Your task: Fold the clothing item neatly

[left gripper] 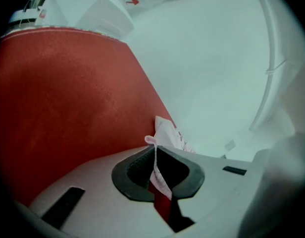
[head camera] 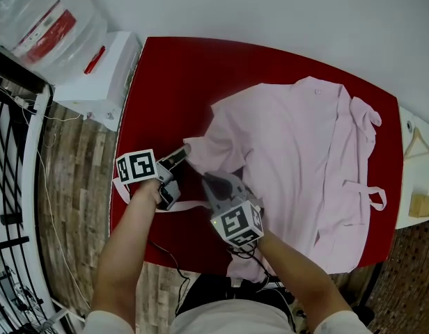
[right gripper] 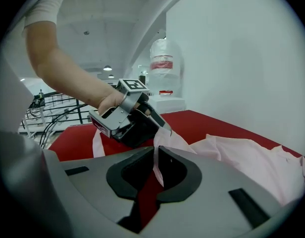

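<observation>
Left gripper point(head camera: 184, 149) clamped on pink garment point(head camera: 298, 158) edge, right gripper point(head camera: 209, 179) just beside it, likewise clamped on fabric, red bench point(head camera: 166, 82) beneath.

Head view overhead — gripper views low, close; all share table point(head camera: 166, 75).

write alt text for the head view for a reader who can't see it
Seen from above, a pink garment lies spread across a red table. At its left corner, nearest the camera, the left hand-held gripper and the right hand-held gripper are each shut on a pinch of the fabric.
</observation>
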The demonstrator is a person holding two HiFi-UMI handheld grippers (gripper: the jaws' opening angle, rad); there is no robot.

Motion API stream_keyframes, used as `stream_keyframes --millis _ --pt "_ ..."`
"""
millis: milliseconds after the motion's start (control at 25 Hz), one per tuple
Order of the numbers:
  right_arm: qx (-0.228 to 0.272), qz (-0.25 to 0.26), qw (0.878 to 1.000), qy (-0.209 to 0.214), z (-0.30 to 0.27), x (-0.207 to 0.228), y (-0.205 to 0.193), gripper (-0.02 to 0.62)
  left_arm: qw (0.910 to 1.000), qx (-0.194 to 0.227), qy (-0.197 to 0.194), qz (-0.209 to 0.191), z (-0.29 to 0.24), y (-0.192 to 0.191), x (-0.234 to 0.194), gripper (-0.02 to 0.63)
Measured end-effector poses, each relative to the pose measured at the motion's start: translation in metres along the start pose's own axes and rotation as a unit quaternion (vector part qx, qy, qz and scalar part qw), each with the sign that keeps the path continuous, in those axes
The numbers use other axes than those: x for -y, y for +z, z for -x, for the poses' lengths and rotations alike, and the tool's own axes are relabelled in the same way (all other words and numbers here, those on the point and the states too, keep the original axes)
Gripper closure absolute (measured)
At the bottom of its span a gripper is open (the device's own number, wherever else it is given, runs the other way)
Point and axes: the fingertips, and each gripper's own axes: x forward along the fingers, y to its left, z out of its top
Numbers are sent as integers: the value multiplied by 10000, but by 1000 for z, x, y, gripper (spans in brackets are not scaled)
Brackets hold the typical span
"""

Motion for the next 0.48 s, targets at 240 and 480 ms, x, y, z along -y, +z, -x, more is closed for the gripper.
stream_keyframes --millis 240,480 --pt "34 -58 9999 -74 -6 0 7 451 9975 420 -290 -480 8 13 28 589" --pt "56 226 9996 -154 -16 -14 19 407 9971 445 -340 -515 9 10 43 589"
